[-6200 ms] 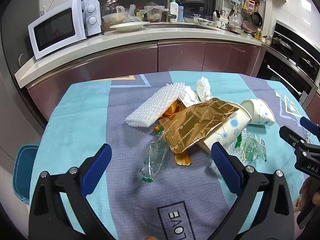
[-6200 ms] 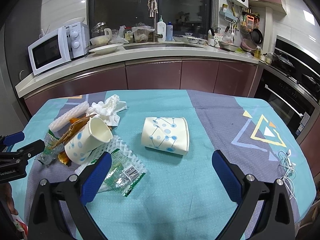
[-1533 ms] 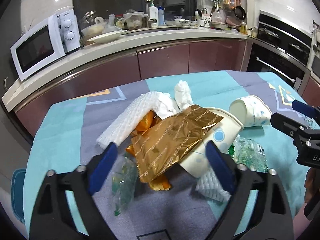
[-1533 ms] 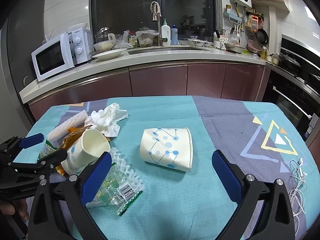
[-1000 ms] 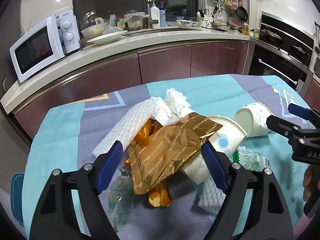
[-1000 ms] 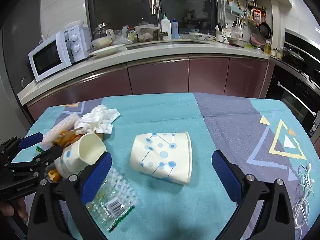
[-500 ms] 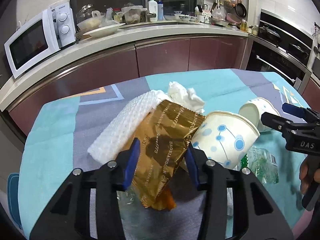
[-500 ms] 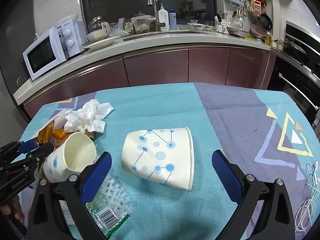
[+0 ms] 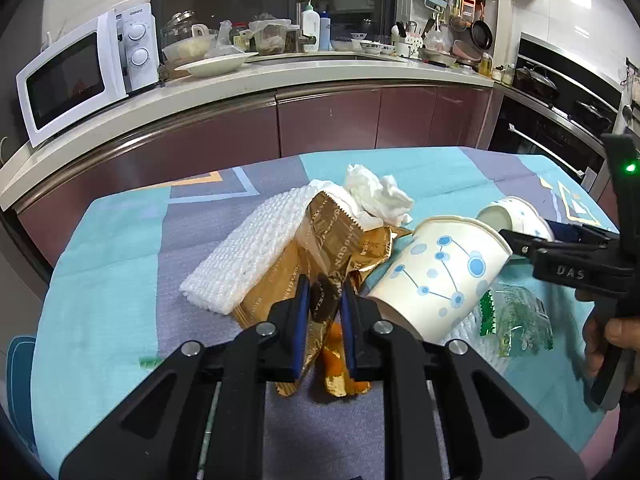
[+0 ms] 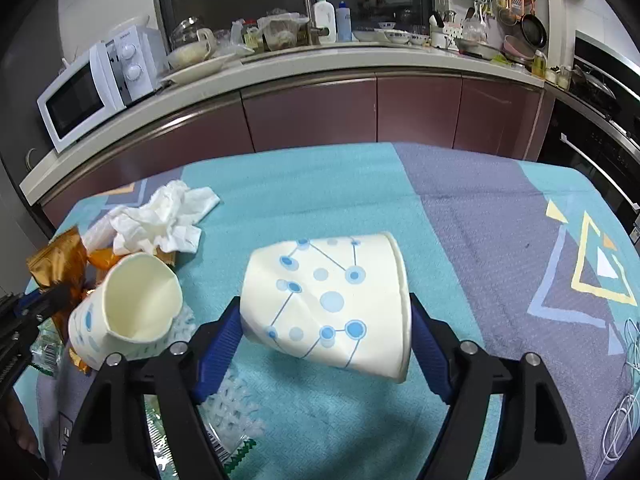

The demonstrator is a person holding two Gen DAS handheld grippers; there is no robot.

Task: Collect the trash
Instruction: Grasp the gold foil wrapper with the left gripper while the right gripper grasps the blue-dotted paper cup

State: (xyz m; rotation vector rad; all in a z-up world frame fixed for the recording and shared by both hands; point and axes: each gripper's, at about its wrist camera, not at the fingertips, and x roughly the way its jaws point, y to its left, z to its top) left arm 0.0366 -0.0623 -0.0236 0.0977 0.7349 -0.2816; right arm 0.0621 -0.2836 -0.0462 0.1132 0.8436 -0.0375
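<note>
My left gripper (image 9: 323, 304) is shut on a gold foil wrapper (image 9: 332, 232), pinching its crumpled middle above orange peel (image 9: 334, 354). A white foam net (image 9: 248, 256) and a crumpled tissue (image 9: 378, 194) lie beside it. A dotted paper cup (image 9: 440, 276) lies on its side to the right. My right gripper (image 10: 326, 316) has its pads on both sides of a second dotted paper cup (image 10: 332, 300) lying on its side and is shut on it. The first cup (image 10: 128, 312), the tissue (image 10: 160, 216) and the wrapper (image 10: 56, 260) show at the left.
A clear plastic packet (image 9: 516, 316) lies at the right, near the right gripper's body (image 9: 580, 264). White earphone cable (image 10: 628, 380) lies at the table's right edge. A kitchen counter with a microwave (image 9: 84, 76) stands behind the table.
My left gripper closed on the gold wrapper, which crumpled upward. My right gripper moved forward and closed around the second paper cup.
</note>
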